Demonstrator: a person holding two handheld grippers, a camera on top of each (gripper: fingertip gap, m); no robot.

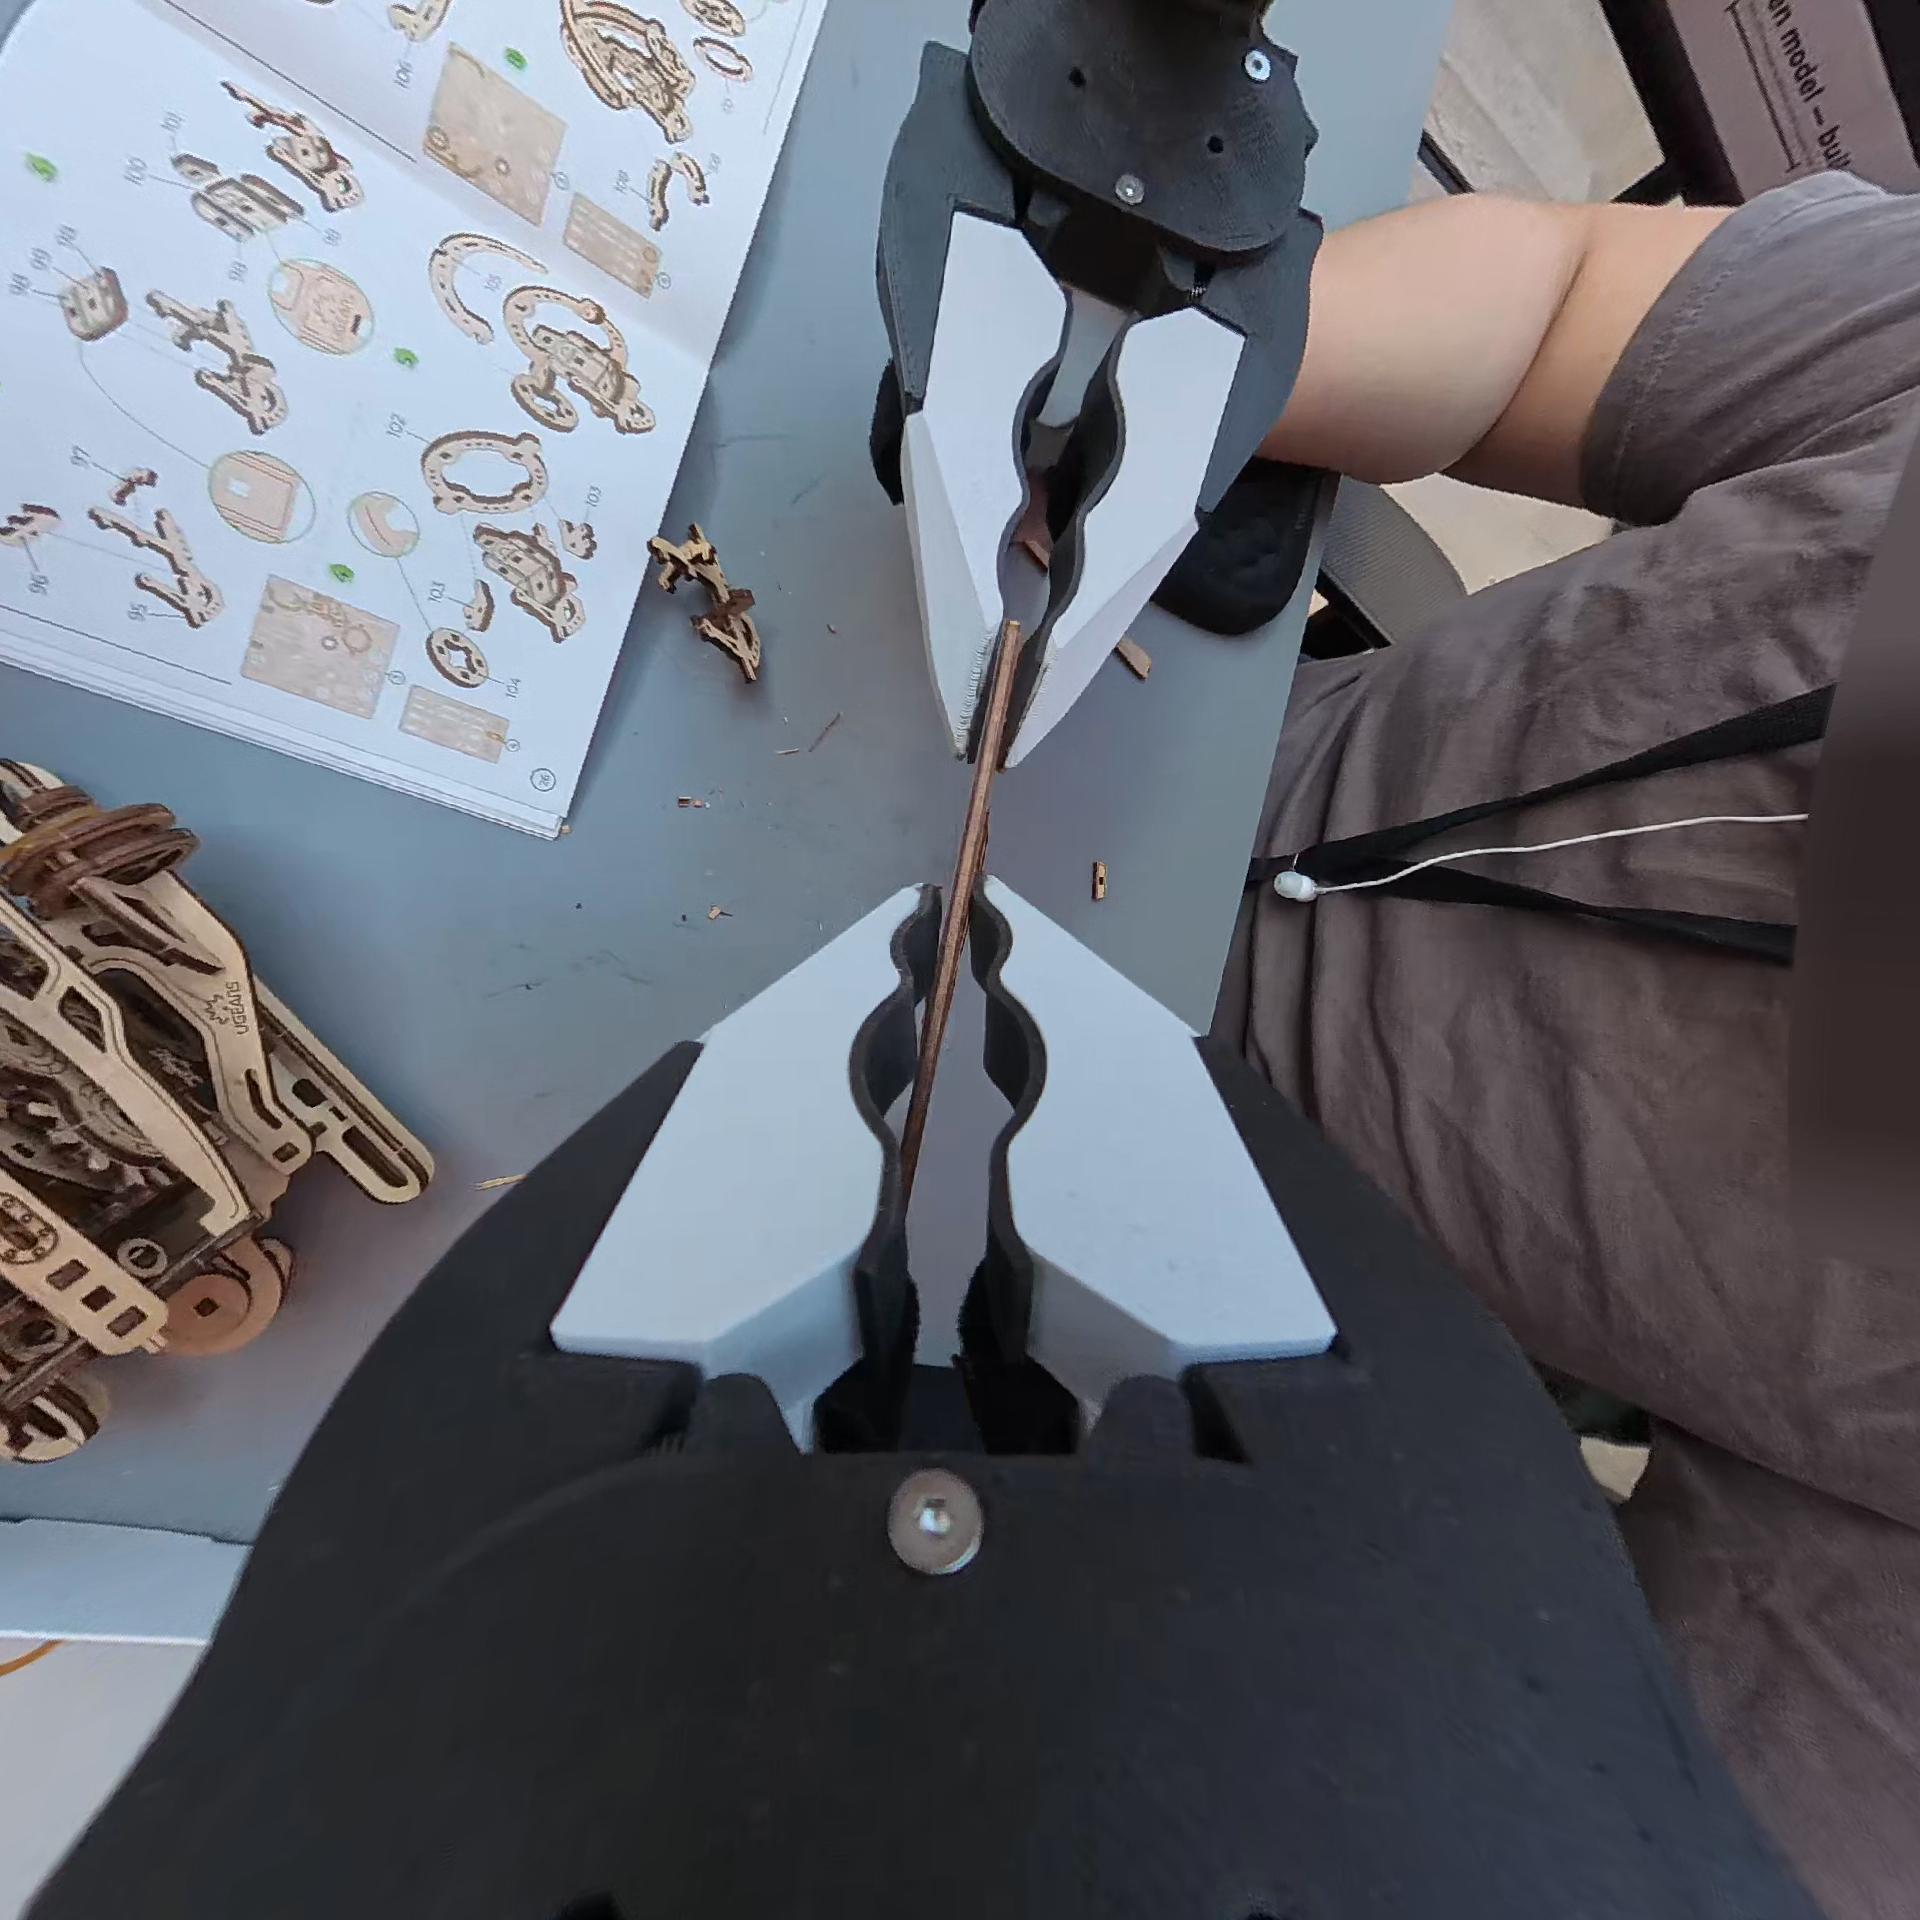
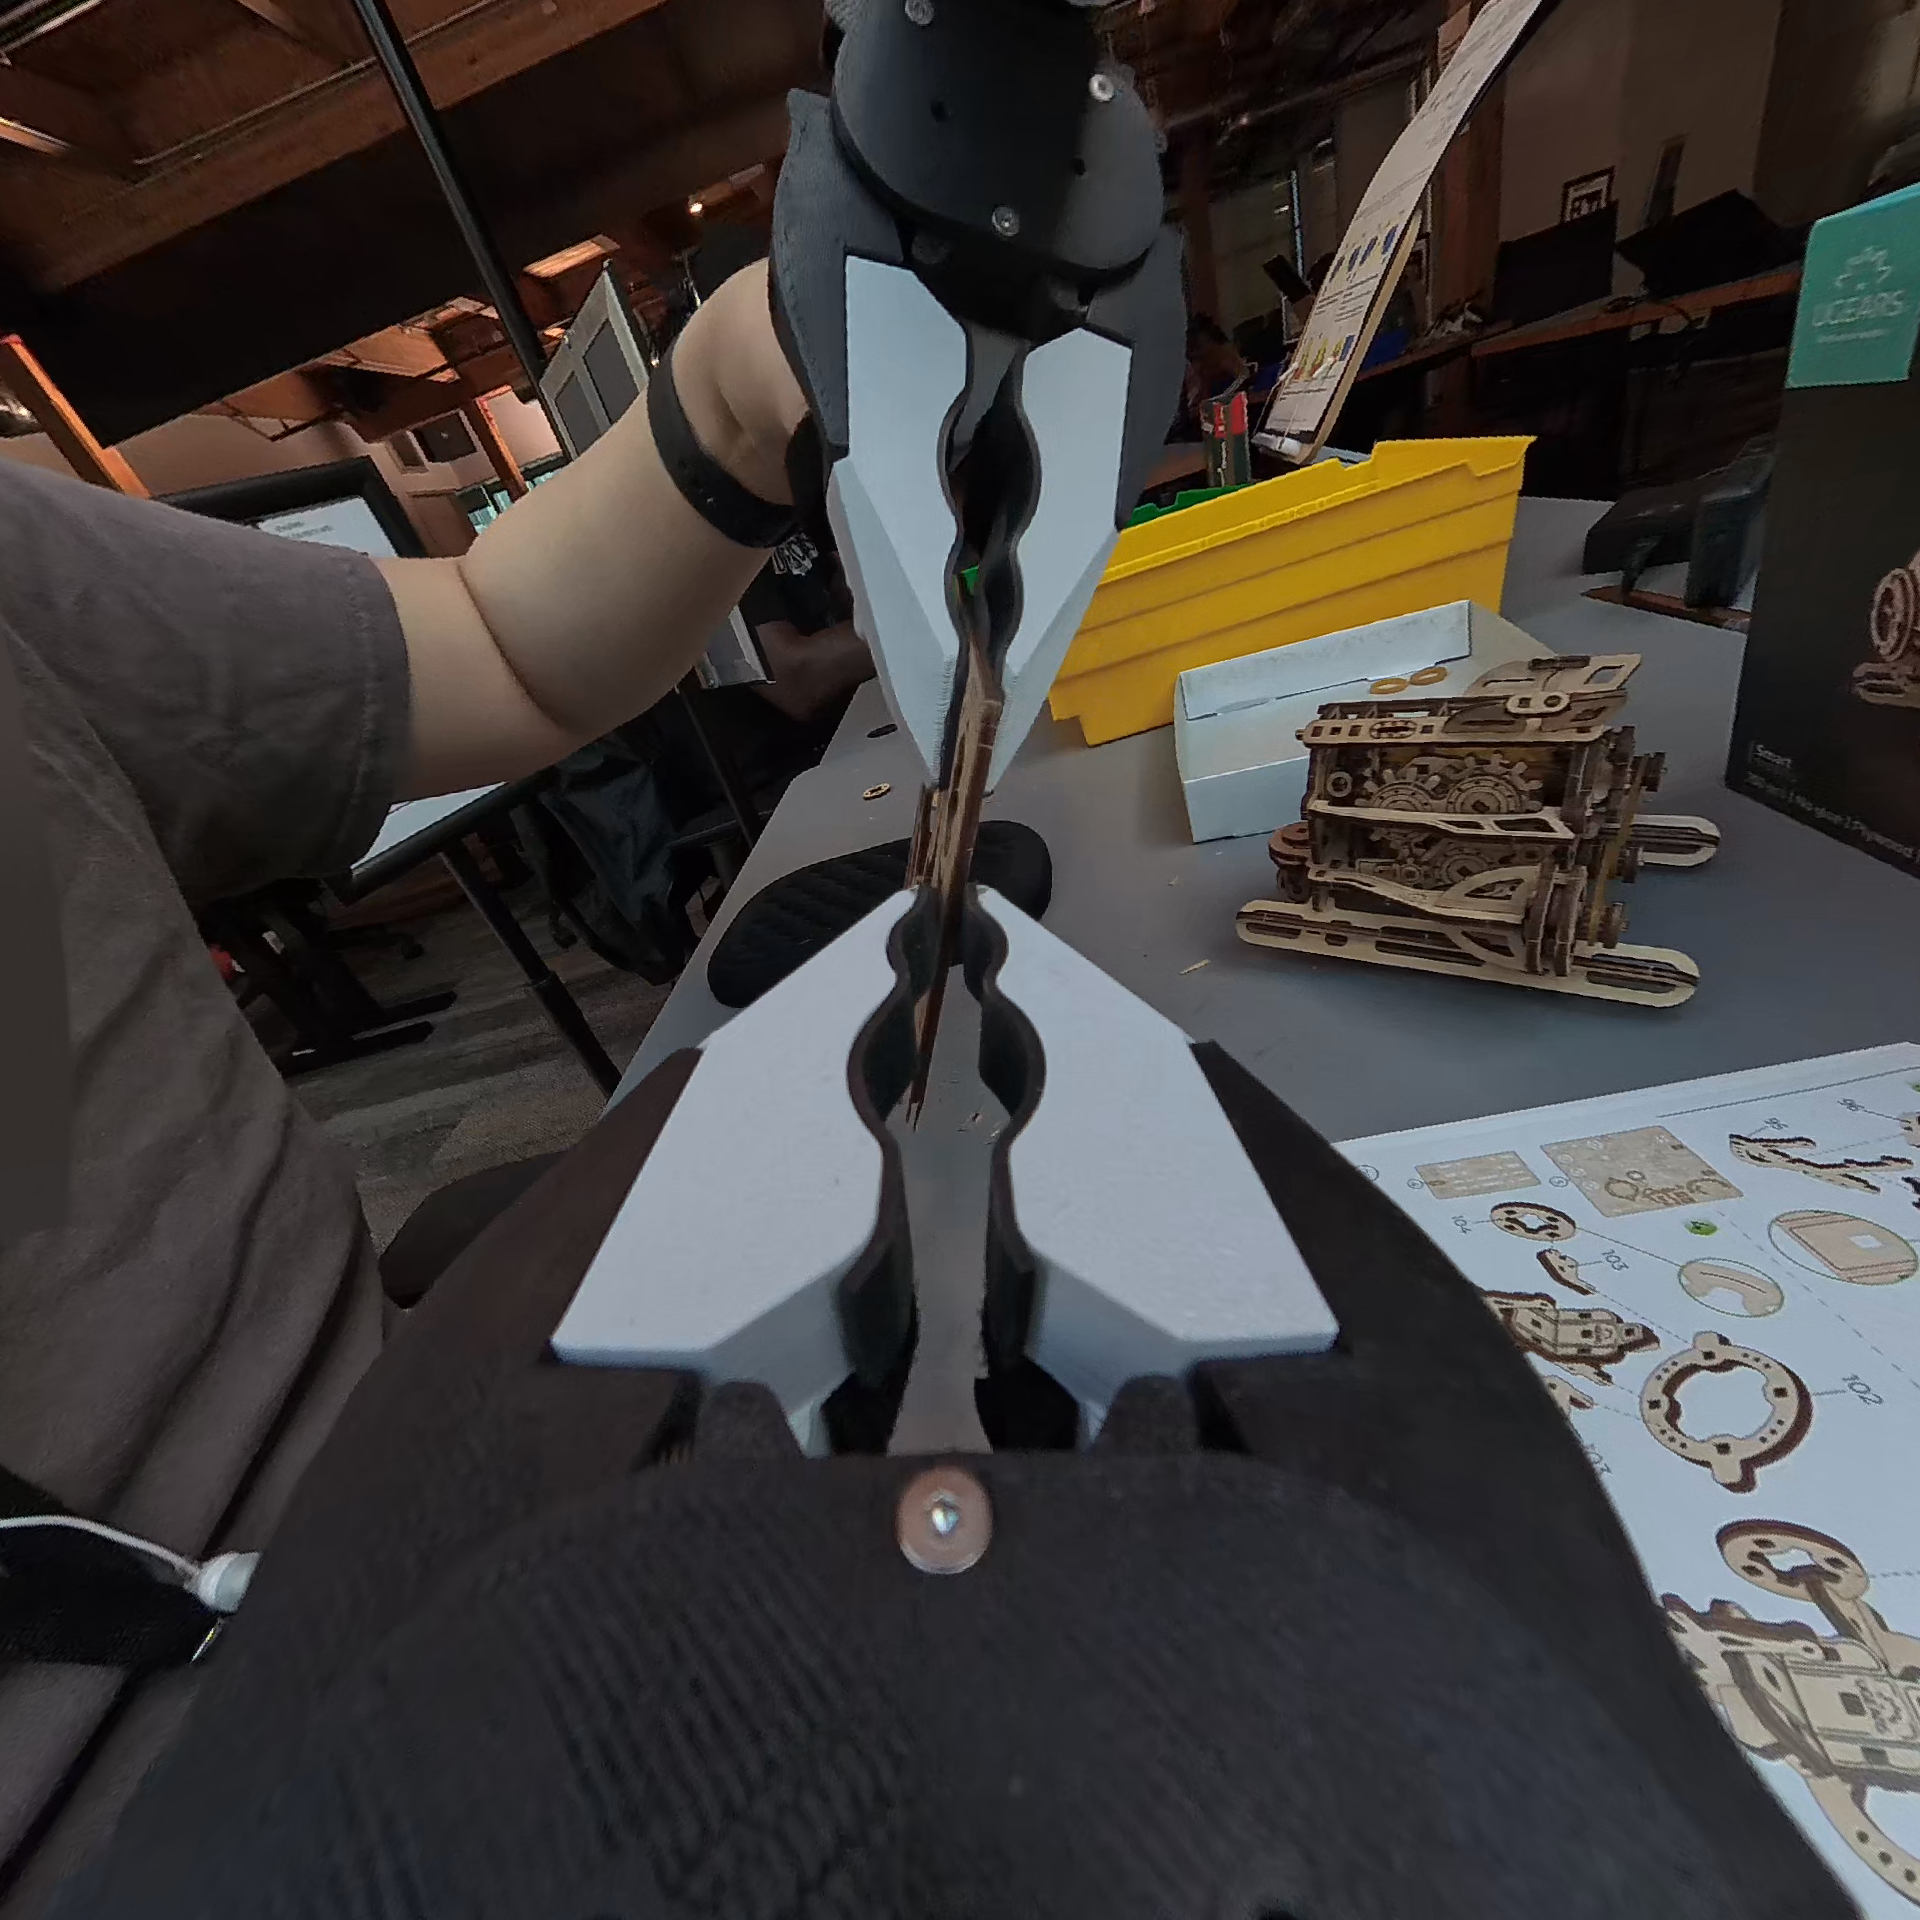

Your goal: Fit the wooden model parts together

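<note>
- The left gripper (image 1: 951, 894) and the right gripper (image 1: 987, 727) face each other tip to tip above the grey table (image 1: 727, 987), each clamped on an end of the same thin wooden piece (image 1: 961, 883), seen edge-on between them.
- In the right wrist view that piece looks like two flat layers pressed together — though the edge-on angle makes it hard to be sure.
- Risk: the piece is thin, and two opposed grips could bend or snap it if the grippers twist or push out of line with each other.
- Risk: each hold is only at the fingertips, so a sideways tug could let the piece slip and drop to the table.
- Count — two grippers, one held piece, one loose cluster of small wooden parts (image 1: 712, 597) on the table, one assembled wooden model (image 2: 1475, 821), one open instruction booklet (image 1: 343, 343), one yellow bin (image 2: 1299, 561).
</note>
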